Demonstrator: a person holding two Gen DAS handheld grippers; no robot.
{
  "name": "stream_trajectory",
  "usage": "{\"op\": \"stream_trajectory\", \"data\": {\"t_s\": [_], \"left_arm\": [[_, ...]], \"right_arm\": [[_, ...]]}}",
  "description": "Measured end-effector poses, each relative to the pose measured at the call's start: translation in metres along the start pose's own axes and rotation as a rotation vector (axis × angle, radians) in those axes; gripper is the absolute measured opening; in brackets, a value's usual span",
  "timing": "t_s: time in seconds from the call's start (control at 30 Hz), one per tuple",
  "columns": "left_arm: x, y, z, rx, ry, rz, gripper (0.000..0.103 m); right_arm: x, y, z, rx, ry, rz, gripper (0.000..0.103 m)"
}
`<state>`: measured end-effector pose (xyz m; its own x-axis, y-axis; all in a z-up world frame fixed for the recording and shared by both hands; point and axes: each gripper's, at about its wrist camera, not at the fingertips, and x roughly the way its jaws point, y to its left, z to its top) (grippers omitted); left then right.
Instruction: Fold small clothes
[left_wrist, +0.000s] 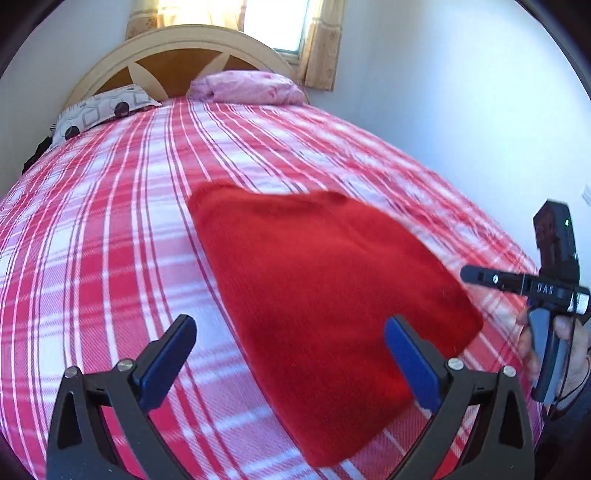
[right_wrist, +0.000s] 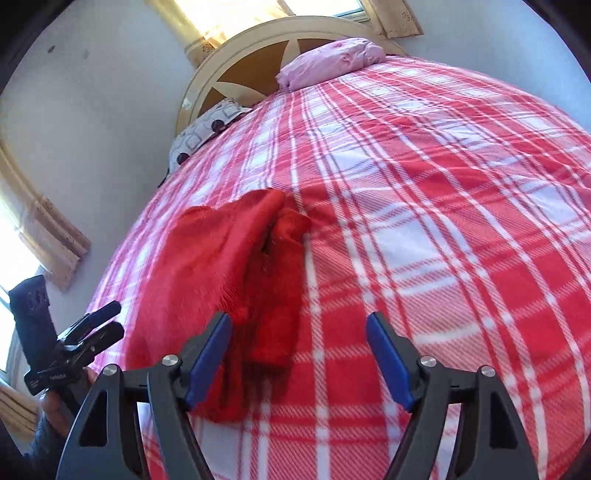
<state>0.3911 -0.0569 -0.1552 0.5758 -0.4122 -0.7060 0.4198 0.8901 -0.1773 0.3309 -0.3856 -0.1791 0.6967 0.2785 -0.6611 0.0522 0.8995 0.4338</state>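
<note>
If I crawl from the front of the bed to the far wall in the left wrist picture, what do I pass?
Left gripper → red cloth → checked blanket → pink pillow → headboard → window.

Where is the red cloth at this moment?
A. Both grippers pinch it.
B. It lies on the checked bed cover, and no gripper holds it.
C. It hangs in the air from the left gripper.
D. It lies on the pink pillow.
B: the red cloth lies on the checked bed cover, while the left gripper and the right gripper both stand open above it with nothing between their pads.
</note>
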Motion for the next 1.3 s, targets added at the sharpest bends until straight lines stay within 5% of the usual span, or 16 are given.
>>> {"op": "stream_trajectory", "data": {"t_s": [0.2, 0.47, 0.87, 1.03, 1.17, 1.23, 1.3], "left_arm": [[0.037, 0.033, 0.008, -0.126, 0.058, -0.038, 0.103], [0.067, 0.049, 0.003, -0.278, 0.102, -0.18, 0.103], [0.041, 0.023, -0.029, -0.278, 0.153, -0.284, 0.103], [0.044, 0.018, -0.032, -0.26, 0.159, -0.279, 0.103], [0.053, 0.005, -0.026, -0.226, 0.161, -0.244, 0.103], [0.054, 0.004, -0.024, -0.224, 0.16, -0.235, 0.103], [0.056, 0.003, -0.022, -0.243, 0.148, -0.242, 0.08]], "right_arm": [[0.035, 0.005, 0.02, -0.009, 0.04, 0.02, 0.077], [0.075, 0.001, 0.04, 0.039, 0.066, 0.079, 0.077], [0.127, -0.009, 0.089, 0.079, 0.201, 0.226, 0.077], [0.131, -0.02, 0.083, 0.117, 0.215, 0.275, 0.051], [0.145, -0.014, 0.086, 0.122, 0.269, 0.314, 0.043], [0.149, -0.009, 0.086, 0.121, 0.289, 0.303, 0.029], [0.145, -0.007, 0.085, 0.124, 0.282, 0.298, 0.025]]}}
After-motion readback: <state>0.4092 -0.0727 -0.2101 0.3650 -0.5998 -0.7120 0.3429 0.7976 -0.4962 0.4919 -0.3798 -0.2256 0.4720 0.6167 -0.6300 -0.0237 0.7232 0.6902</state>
